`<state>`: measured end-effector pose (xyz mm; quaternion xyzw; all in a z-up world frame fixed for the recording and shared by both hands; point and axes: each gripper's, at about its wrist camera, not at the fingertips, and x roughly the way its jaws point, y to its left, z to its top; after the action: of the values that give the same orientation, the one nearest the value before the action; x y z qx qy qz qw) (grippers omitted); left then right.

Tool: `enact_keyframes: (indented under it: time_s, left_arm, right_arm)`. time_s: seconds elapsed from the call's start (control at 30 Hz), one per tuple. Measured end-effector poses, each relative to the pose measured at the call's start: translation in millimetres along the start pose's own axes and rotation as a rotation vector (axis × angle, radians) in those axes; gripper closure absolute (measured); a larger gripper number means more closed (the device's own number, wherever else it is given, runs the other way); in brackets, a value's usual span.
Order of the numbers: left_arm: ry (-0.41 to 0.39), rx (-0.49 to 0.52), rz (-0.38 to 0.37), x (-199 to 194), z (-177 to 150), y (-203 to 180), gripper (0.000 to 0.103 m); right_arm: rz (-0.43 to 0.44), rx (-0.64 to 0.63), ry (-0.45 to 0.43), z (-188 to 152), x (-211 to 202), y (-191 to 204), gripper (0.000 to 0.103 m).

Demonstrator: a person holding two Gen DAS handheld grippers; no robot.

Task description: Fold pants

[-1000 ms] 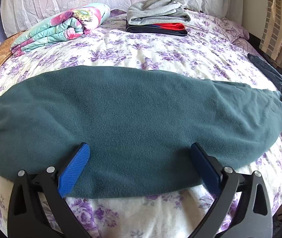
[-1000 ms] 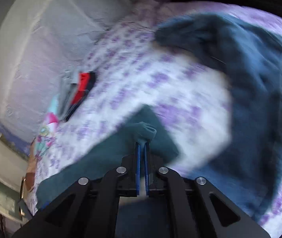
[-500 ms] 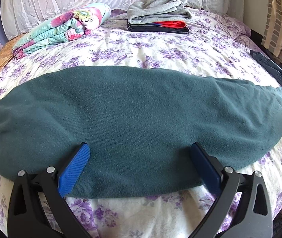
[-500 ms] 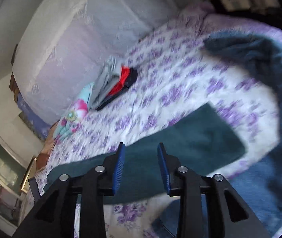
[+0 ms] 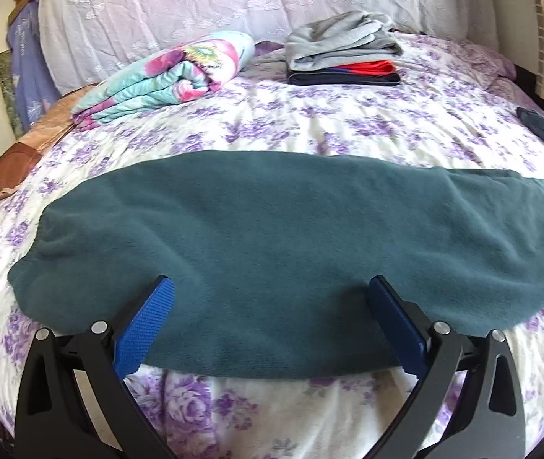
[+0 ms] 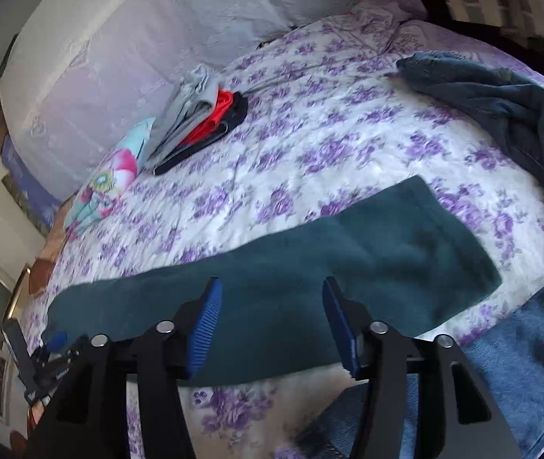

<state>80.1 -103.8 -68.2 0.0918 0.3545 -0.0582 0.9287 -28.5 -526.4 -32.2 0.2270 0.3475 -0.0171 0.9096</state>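
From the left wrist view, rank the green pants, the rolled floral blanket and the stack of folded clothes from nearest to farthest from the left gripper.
1. Green pants: flat across the bed, directly under the open left gripper.
2. Rolled floral blanket: farther up the bed, to the left.
3. Stack of folded clothes: farthest, upper right, by the pillows.

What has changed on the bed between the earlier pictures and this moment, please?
The right gripper, shut on the end of the green pants a second ago, has just been opening and has let go; that end now lies flat on the floral bedspread, and nothing is pinched between the pads. The left gripper stayed open over the pants. The stack of folded clothes and the rolled blanket are unchanged.
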Motion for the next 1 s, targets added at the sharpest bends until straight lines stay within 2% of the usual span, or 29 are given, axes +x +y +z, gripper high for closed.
enact_keyframes:
  time_s: [0.07, 0.13, 0.27, 0.43, 0.57, 0.6, 0.7, 0.77, 0.83, 0.87, 0.93, 1.0]
  left_arm:
    - [0.009, -0.004, 0.010, 1.1, 0.5, 1.7, 0.004]
    - [0.018, -0.002, 0.017, 2.6, 1.1, 2.5, 0.004]
    - [0.024, -0.002, 0.018, 3.5, 0.2, 1.9, 0.004]
    - [0.022, 0.005, 0.026, 4.2, 0.4, 1.2, 0.004]
    - [0.028, -0.019, -0.022, 3.6, 1.7, 8.3, 0.004]
    - [0.026, -0.029, -0.037, 2.8, 1.8, 9.9, 0.004]
    - [0.015, -0.049, -0.071, 0.9, 1.5, 12.9, 0.004]
    - [0.023, -0.030, -0.060, 2.8, 1.3, 8.1, 0.004]
    - [0.021, -0.014, -0.050, 2.1, 0.1, 4.4, 0.004]
    - [0.023, -0.012, -0.051, 2.0, -0.7, 4.0, 0.004]
    - [0.035, -0.016, -0.061, 3.2, -1.6, 5.5, 0.004]
    - [0.050, -0.025, -0.078, 5.6, -1.7, 8.2, 0.004]
  right_arm:
    - [-0.031, 0.012, 0.054, -3.9, 17.4, -7.8, 0.047]
    - [-0.025, 0.014, 0.046, -6.7, 22.6, -9.8, 0.047]
    - [0.016, 0.032, 0.025, -10.6, -1.3, -3.5, 0.045]
    - [0.080, 0.036, 0.102, -35.3, -16.5, -1.2, 0.039]
    - [0.036, 0.041, 0.092, -38.3, -17.2, -2.0, 0.040]
    - [0.029, 0.030, 0.079, -34.9, -20.3, 6.6, 0.039]
    - [0.165, -0.214, 0.053, -17.4, -23.5, 77.7, 0.039]
    - [0.282, -0.323, 0.085, -2.0, -5.2, 127.5, 0.039]
    - [0.357, -0.385, 0.154, 12.7, 33.3, 171.7, 0.042]
    - [0.367, -0.411, 0.186, 17.4, 55.3, 191.3, 0.044]
    - [0.385, -0.440, 0.284, 25.0, 108.9, 226.9, 0.055]
    - [0.376, -0.435, 0.356, 28.1, 149.5, 246.2, 0.067]
